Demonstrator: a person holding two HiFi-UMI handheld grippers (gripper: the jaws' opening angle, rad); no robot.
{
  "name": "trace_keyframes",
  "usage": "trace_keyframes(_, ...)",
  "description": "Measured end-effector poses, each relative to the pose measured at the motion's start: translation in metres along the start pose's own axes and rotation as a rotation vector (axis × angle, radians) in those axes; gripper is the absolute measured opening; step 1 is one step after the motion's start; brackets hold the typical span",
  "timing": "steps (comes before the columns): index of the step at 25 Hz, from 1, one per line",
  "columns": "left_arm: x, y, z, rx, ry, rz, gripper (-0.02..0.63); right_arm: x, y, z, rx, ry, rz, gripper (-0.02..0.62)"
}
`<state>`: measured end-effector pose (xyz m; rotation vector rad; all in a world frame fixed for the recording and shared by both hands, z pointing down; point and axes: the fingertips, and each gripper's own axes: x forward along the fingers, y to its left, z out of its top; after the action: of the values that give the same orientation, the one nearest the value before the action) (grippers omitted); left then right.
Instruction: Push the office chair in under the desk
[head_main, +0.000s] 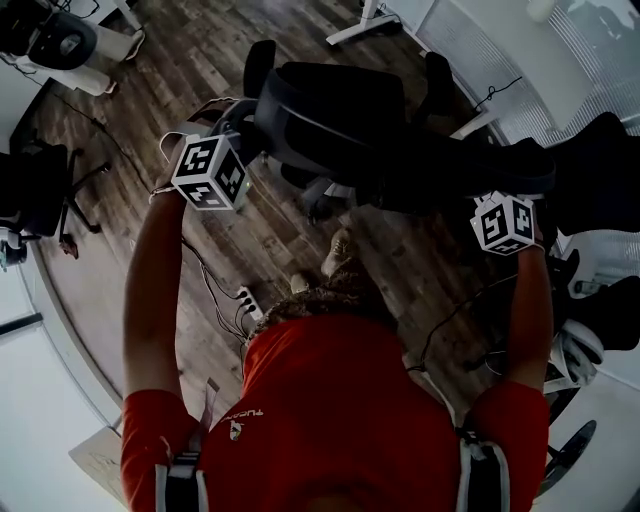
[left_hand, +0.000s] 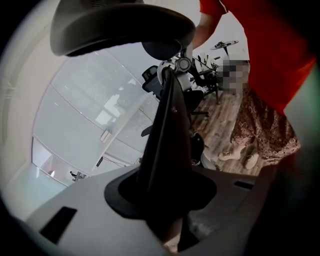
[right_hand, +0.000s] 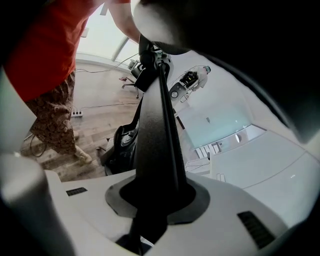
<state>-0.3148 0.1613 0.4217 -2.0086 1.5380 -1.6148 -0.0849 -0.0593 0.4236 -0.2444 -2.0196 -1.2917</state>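
The left gripper (head_main: 232, 140) and right gripper (head_main: 497, 205) each clamp an arm post (left_hand: 170, 130) of the chair (head_main: 340, 110), which looks only partway to the desk (head_main: 500, 50) ahead, so pushing remains.

The left arm (head_main: 150, 300) and right arm (head_main: 530, 320) are stretched forward; the left tongs (head_main: 245, 140) and right tongs (head_main: 497, 190) are angled downward, each clamped on the chair (head_main: 350, 120).

Chair (head_main: 340, 120): black, matt; back probably mesh or cloth. Post (left_hand: 170, 125) between the left gripper (left_hand: 165, 200) jaws: smooth dark plastic, faint sheen. Shell (left_hand: 80, 210) around the jaws: pale grey matt plastic. Floor (left_hand: 225, 112) beyond the jaws: wood-grain planks, satin. Shirt (left_hand: 270, 50): red cloth.
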Motion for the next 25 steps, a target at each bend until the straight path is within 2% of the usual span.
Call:
trace_keyframes(14, 0.085, 0.096, -0.02, 0.055, -0.056, -0.043, 0.143, 0.065, -0.067, -0.031, 0.036, 0.021, -0.026, 0.106)
trace_keyframes(25, 0.168, 0.173, -0.025, 0.102, -0.066, -0.103, 0.144, 0.099, -0.115, -0.075, 0.111, 0.107, -0.059, 0.104)
